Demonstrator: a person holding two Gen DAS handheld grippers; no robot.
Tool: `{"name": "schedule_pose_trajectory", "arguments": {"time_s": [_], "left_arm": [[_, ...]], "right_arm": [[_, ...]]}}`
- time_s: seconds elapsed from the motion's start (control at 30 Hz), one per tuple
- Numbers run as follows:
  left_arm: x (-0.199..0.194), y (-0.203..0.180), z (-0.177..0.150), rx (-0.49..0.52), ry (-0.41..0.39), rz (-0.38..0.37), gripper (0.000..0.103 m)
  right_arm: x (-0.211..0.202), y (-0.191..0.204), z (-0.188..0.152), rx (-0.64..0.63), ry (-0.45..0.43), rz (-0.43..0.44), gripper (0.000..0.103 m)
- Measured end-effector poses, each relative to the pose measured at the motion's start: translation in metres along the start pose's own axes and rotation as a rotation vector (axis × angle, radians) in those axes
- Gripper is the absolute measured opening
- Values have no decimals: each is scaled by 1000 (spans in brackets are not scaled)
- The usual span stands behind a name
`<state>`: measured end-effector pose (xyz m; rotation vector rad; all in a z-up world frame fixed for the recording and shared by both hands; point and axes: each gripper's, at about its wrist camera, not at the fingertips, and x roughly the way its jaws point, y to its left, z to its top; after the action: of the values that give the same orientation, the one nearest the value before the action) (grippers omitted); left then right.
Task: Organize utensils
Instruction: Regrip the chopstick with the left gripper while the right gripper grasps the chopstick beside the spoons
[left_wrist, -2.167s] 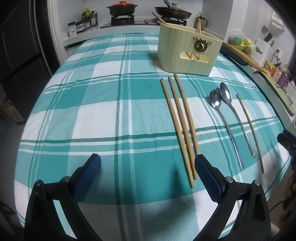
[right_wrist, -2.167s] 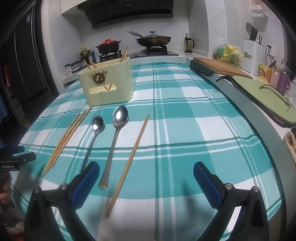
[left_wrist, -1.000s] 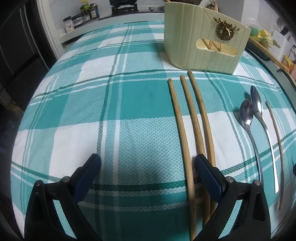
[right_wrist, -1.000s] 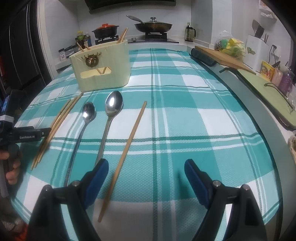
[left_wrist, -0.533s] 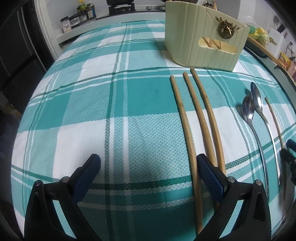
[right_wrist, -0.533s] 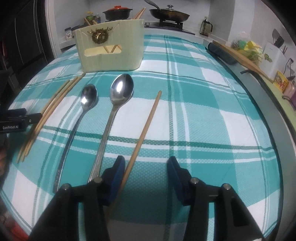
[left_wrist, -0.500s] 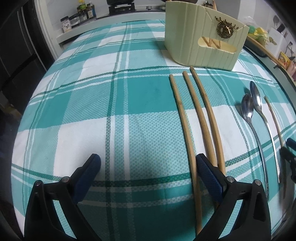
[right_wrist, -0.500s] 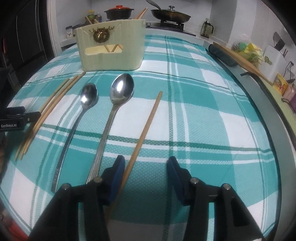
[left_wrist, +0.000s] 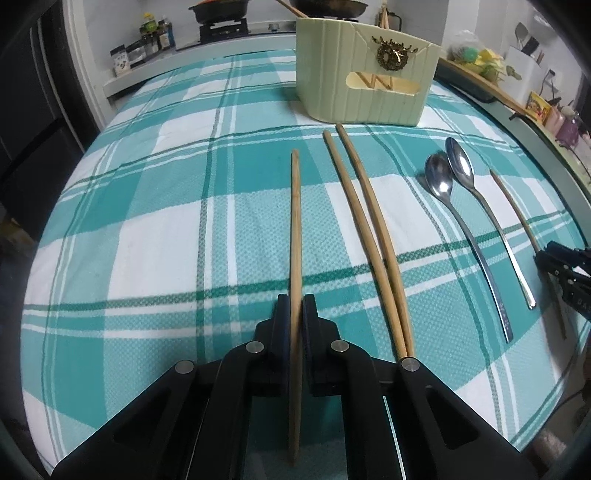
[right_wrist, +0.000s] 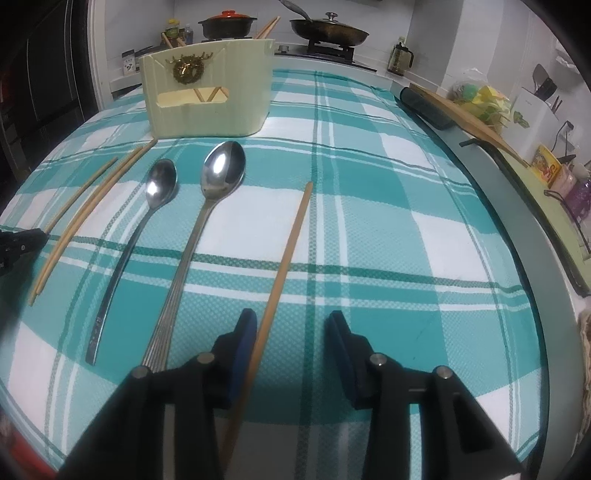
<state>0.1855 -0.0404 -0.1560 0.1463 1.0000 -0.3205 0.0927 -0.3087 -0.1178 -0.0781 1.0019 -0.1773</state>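
Observation:
My left gripper (left_wrist: 295, 306) is shut on a wooden chopstick (left_wrist: 295, 221) that points toward the cream utensil holder (left_wrist: 365, 88). Two more chopsticks (left_wrist: 369, 229) lie to its right, then two metal spoons (left_wrist: 461, 206) and a single chopstick (left_wrist: 517, 210). My right gripper (right_wrist: 291, 325) is partly open around the near end of that single chopstick (right_wrist: 291, 243), which lies against the left finger (right_wrist: 243, 336). The spoons (right_wrist: 199, 221) lie to its left. The holder (right_wrist: 210, 88) stands at the back with chopsticks inside.
The teal plaid tablecloth (left_wrist: 147, 221) covers the table. A stove with a pot (right_wrist: 227, 22) and a pan (right_wrist: 328, 26) is behind. A cutting board (right_wrist: 461, 114) and a tray (right_wrist: 554, 206) lie along the right counter.
My left gripper has shut on the leftmost chopstick and shifted it away from the other two. My right gripper has moved over the single chopstick's near end, jaws a little wider than half a second ago.

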Motion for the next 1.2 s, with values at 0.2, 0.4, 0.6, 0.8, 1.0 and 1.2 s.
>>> {"name": "schedule_pose_trajectory", "arguments": {"time_s": [0.2, 0.4, 0.6, 0.8, 1.0, 1.2], "left_arm": [[-18, 11, -19, -39, 50, -54, 12], [-27, 30, 1, -60, 42, -83, 70], [-6, 20, 22, 78, 118, -54, 71], [25, 20, 39, 129, 181, -32, 76], [43, 30, 61, 118, 198, -32, 87], [55, 17, 85, 167, 223, -45, 72]], "right_arm": [[-8, -7, -9, 5, 29, -5, 36], [-7, -12, -2, 4, 103, 73, 37], [0, -18, 5, -6, 170, 163, 47], [12, -20, 21, -9, 224, 201, 50], [30, -17, 47, -37, 278, 192, 50], [57, -12, 85, -45, 276, 160, 43]]}}
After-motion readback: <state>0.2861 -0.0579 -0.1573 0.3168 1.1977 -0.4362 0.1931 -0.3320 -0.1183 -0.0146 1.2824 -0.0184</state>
